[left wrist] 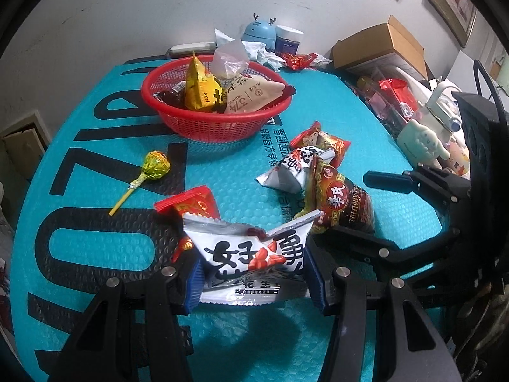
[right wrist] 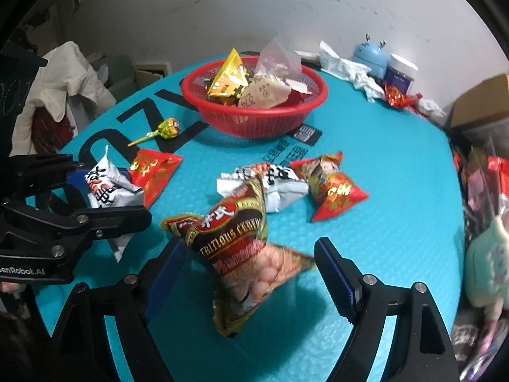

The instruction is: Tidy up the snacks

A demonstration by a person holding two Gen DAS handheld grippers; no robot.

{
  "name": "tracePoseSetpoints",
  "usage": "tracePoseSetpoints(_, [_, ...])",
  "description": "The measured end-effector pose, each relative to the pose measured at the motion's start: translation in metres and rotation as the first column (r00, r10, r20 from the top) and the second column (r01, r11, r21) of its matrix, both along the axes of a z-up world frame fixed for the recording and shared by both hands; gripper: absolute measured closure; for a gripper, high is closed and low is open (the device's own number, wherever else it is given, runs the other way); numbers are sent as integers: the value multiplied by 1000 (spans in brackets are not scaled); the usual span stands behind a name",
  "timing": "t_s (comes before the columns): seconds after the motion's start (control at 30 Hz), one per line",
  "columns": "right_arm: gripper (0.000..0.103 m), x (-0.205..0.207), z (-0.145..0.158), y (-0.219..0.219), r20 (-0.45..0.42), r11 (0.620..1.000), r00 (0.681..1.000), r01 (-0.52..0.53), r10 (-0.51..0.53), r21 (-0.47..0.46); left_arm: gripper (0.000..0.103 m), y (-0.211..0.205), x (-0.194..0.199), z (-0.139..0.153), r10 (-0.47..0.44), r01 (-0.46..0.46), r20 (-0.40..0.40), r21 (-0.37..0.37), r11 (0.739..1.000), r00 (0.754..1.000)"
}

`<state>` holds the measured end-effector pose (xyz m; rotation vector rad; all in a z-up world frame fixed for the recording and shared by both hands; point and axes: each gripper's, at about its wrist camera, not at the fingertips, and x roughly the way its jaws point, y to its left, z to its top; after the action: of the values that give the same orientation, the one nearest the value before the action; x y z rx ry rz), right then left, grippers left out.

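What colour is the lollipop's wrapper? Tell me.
Yellow-green foil on the lollipop, with a yellow stick; the left wrist view shows it best.

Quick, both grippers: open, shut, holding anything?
Left gripper: shut on the white peanut packet.
Right gripper: open, the brown snack packet loose between its fingers.

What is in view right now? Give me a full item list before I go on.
Red plastic mesh basket: one, far centre of mat, holding a yellow packet, a beige packet, a clear bag.
Green foil lollipop: one, left of basket.
White peanut packet: one, between left gripper pads.
Second white packet: one, mat centre.
Red foil packets: two on mat.
Brown cereal packet: one, between right gripper's open pads.
Teal bubble mat: one.
Blue round gadget, dark jar, cardboard box: back edge.
Left gripper: gripping.
Right gripper: open.
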<state>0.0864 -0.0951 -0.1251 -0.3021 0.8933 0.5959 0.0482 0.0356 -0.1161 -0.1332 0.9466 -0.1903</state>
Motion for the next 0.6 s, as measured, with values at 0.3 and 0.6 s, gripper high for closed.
tracePoseSetpoints(0.3, [20,10,-4,7,1,999,999,-32,32,-37,51,7,1,0,19,-19,-1,-8,1000,1000])
tracePoseSetpoints(0.6, [59,12,-19,-3,-85,1000,996,12,-10,18,51,2,1,-1,6,-6,-5,-4,1000,1000])
